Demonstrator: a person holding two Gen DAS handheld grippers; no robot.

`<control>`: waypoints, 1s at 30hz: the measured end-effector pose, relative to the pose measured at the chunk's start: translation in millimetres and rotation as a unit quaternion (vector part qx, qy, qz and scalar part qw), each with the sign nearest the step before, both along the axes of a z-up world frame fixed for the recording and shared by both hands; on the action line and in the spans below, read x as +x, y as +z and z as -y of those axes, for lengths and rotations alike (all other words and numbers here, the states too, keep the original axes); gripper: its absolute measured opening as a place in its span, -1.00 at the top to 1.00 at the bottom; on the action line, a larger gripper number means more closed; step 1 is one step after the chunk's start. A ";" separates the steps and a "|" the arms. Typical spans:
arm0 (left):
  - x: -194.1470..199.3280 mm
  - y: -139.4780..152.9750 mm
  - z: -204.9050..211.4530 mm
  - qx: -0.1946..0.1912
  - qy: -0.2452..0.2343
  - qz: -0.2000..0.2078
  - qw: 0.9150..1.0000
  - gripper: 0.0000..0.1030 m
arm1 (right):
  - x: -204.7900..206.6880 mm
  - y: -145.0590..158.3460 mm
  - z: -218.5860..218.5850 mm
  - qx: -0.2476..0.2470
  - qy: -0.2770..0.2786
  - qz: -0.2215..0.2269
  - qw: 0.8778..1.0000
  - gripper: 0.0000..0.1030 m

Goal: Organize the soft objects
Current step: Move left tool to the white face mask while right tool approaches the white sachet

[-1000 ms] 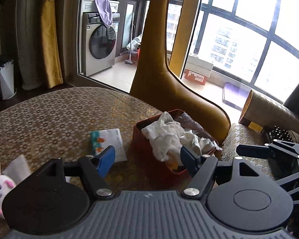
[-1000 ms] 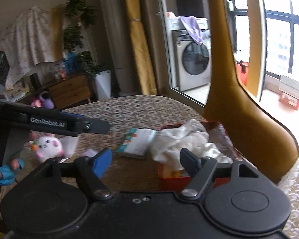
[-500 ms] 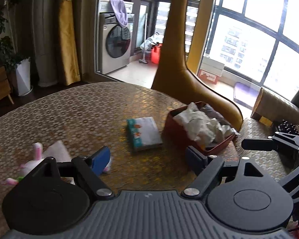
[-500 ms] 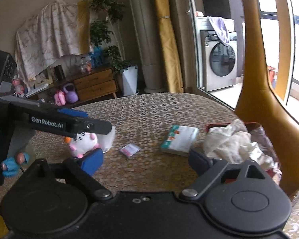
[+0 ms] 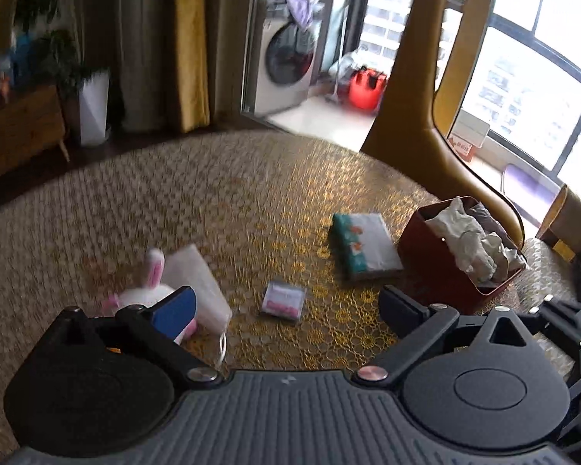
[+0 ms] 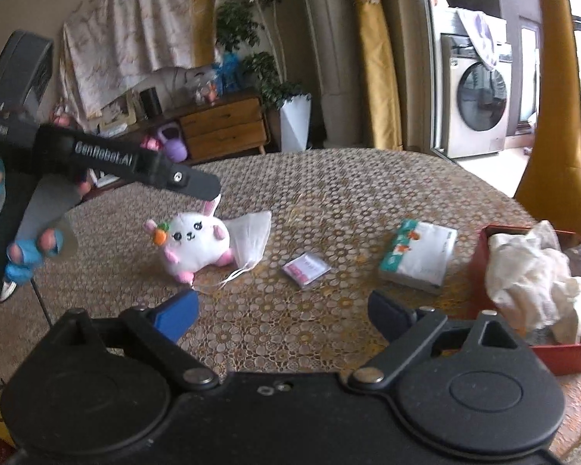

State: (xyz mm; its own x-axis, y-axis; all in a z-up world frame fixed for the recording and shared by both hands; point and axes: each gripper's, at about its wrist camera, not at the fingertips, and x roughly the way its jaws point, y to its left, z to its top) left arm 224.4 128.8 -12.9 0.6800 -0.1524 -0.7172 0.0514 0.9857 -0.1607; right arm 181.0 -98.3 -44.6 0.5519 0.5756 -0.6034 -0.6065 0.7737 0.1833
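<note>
- Done: white cloths (image 6: 530,271) already fill my red box (image 6: 561,356), frame right
- Left: bunny (image 6: 193,240), mask (image 6: 251,232), tissue pack (image 6: 418,252) mid-frame; both my grippers, left (image 5: 286,306) and right (image 6: 282,310), gape wide, empty

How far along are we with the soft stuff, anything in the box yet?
Done: white cloth is piled in the red box. In hand: nothing; left gripper and right gripper are both open. Left on the table: plush bunny, face mask, tissue pack and a small packet.
</note>
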 end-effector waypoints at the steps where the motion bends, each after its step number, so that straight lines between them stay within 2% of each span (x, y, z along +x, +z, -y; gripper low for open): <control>1: 5.3 -2.7 -4.4 -0.013 0.008 -0.011 1.000 -0.97 | 3.1 -2.9 -3.1 -0.002 0.003 -0.003 1.000 -0.83; 5: 28.3 -13.1 -23.3 -0.066 0.039 -0.036 0.996 -0.97 | 14.9 -13.8 -12.4 -0.007 0.014 -0.013 1.000 -0.83; 9: 56.1 -21.9 -35.4 -0.086 0.074 -0.057 0.992 -0.97 | 28.1 -26.0 -22.8 -0.019 0.029 -0.019 0.999 -0.83; 11: 71.7 -27.4 -36.8 -0.084 0.091 -0.065 0.990 -0.96 | 35.3 -31.7 -27.6 -0.026 0.043 -0.026 0.998 -0.83; 16: 102.0 -40.4 -18.3 -0.059 0.130 -0.053 0.988 -0.96 | 51.3 -46.7 -40.9 -0.042 0.069 -0.036 0.996 -0.83; 20: 117.9 -56.6 2.0 -0.042 0.175 -0.049 0.983 -0.96 | 64.7 -57.6 -48.8 -0.053 0.076 -0.045 0.995 -0.83; 25: 130.6 -73.1 17.4 -0.021 0.188 -0.052 0.981 -0.96 | 78.6 -66.3 -57.3 -0.072 0.086 -0.046 0.993 -0.83; 30: 141.2 -93.1 7.8 -0.011 0.207 -0.075 0.975 -0.96 | 93.4 -76.0 -67.3 -0.085 0.093 -0.040 0.991 -0.82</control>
